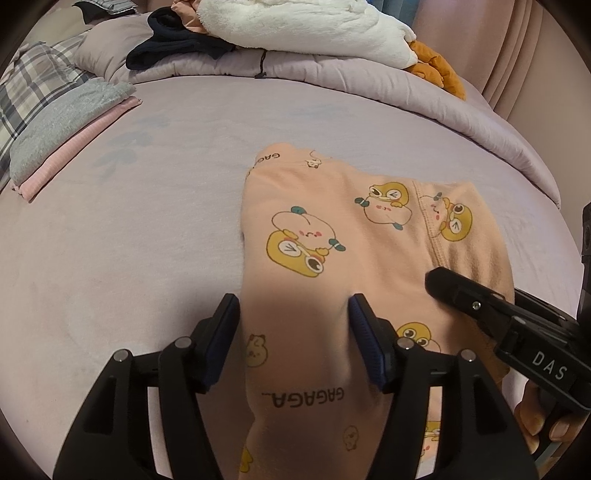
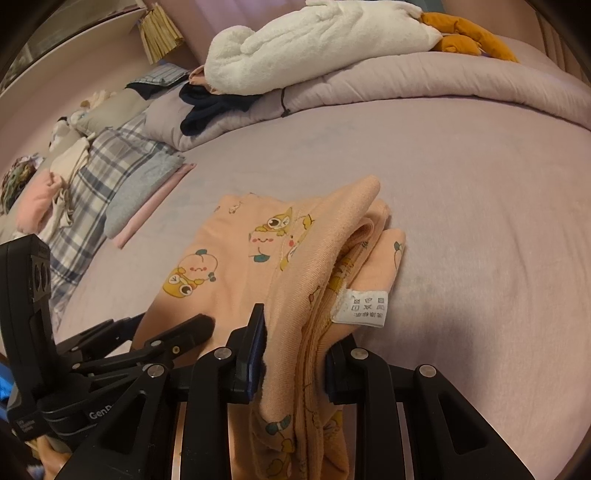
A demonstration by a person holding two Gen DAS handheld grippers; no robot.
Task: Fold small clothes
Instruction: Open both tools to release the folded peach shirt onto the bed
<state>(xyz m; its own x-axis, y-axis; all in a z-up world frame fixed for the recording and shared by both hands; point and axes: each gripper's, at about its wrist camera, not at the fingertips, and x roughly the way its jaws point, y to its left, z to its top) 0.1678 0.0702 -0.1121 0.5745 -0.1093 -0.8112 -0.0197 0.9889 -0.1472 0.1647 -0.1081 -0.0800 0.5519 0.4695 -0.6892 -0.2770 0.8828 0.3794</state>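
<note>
The bed carries the peach printed garment near its middle, half folded, long axis running from the near edge toward the piled bedding. The right gripper pinches the layered edge on its right side; the left gripper straddles the near end, jaws wide, pads off the cloth

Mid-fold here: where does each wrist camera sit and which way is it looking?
Left wrist: on the left gripper, angled down at the peach cartoon-print garment between its open jaws; right gripper and fingertips at right.
Right wrist: on the right gripper, shut on the garment's bunched edge; left gripper at left.
Shared: garment, lilac bedsheet, white fleece blanket.
</note>
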